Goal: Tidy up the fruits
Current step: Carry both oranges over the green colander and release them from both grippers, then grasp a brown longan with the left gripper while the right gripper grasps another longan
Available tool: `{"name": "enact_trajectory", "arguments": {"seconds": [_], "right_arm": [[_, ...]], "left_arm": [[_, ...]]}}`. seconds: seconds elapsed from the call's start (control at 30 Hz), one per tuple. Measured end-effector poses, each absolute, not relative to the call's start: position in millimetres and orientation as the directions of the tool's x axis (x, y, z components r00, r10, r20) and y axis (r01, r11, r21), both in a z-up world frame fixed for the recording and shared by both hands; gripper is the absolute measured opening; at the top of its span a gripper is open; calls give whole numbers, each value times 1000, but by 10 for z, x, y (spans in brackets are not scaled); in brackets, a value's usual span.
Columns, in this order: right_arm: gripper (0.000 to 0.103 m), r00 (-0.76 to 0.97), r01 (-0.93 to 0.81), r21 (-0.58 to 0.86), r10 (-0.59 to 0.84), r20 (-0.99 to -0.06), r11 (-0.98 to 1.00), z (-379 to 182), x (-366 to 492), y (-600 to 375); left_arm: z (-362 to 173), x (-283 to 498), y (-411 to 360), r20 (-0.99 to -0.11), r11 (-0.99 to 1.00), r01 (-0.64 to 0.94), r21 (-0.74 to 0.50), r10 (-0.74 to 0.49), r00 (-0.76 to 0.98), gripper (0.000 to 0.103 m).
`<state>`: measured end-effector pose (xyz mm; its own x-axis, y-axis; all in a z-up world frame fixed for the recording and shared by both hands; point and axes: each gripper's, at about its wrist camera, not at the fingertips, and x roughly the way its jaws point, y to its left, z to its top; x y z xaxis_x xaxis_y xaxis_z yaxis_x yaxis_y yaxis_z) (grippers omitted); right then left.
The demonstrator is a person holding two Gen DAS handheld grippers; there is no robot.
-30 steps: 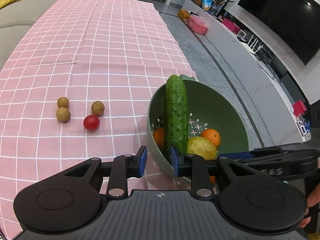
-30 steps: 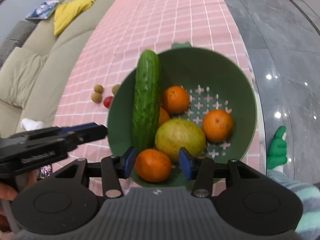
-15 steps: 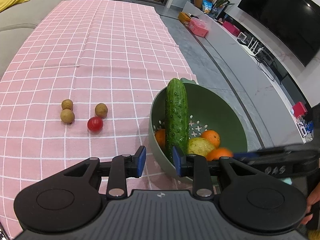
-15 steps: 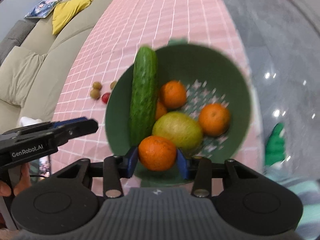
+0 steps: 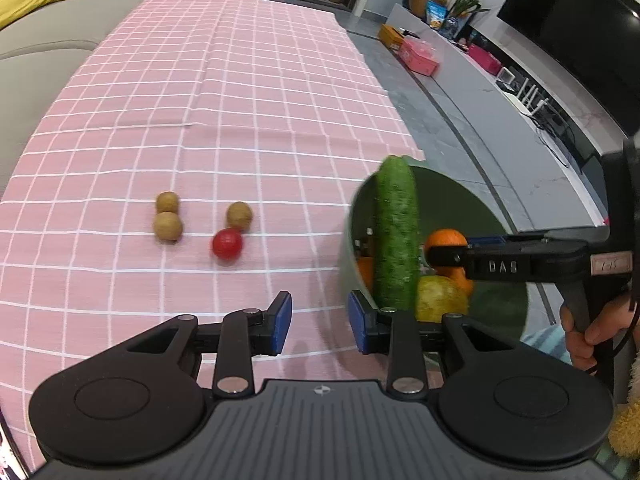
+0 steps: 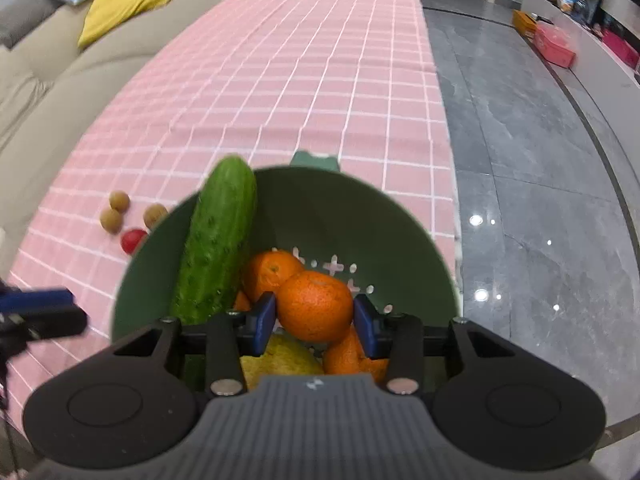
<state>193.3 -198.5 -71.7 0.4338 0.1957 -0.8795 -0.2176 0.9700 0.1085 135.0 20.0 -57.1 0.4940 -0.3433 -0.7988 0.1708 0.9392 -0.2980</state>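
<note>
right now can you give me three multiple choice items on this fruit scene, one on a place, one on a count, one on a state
1. Where does the long green cucumber rest?
A. flat on the pink checked tablecloth
B. leaning against the side of the green plastic colander bowl, tip above the rim
C. on the beige sofa

2. How many small round brown fruits lie on the pink checked tablecloth?
A. one
B. three
C. five

3. What is the right gripper doing?
A. closed on a round orange mandarin
B. gripping the cucumber
C. standing open with nothing between its pads

Answers: 1 B, its lower end sits among the fruit in the bowl. 2 B, two touch and a third sits next to the small red tomato. 3 A, both blue pads press the mandarin's sides.
</note>
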Motion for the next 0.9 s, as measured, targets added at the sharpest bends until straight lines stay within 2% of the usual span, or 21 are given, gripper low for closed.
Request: {"name": "enact_trajectory", "arguments": {"seconds": [0.2, 0.27, 0.33, 0.5, 0.67, 0.77, 0.9], "right_arm": [[42, 429, -225, 100, 191, -883, 969, -745, 1901, -2012], [53, 443, -227, 96, 190, -876, 969, -689, 1874, -2000], [57, 467, -233, 87, 190, -864, 969, -607, 1839, -1973], [57, 553, -261, 94, 229, -801, 961, -258, 1711, -1866], [56, 606, -374, 88, 315, -731, 923, -27, 1666, -1524], [50, 581, -438, 95, 362, -729, 894, -42, 1725, -1261], [47, 545, -474, 100, 380, -747, 875, -180, 1852, -945]], "left_arm": [[-606, 1368, 437, -794, 943, 132, -304, -327, 512, 37], [-613, 1363, 523, -791, 946, 120, -300, -318, 523, 38], [-619, 1350, 605, -788, 950, 108, -294, -304, 535, 38], [-636, 1367, 835, -786, 956, 62, -285, -271, 556, 39], [-640, 1418, 965, -781, 962, 31, -272, -239, 577, 39], [-657, 1484, 1002, -777, 966, 12, -258, -215, 592, 39], [-710, 1599, 1033, -772, 961, -9, -278, -218, 597, 39]]}}
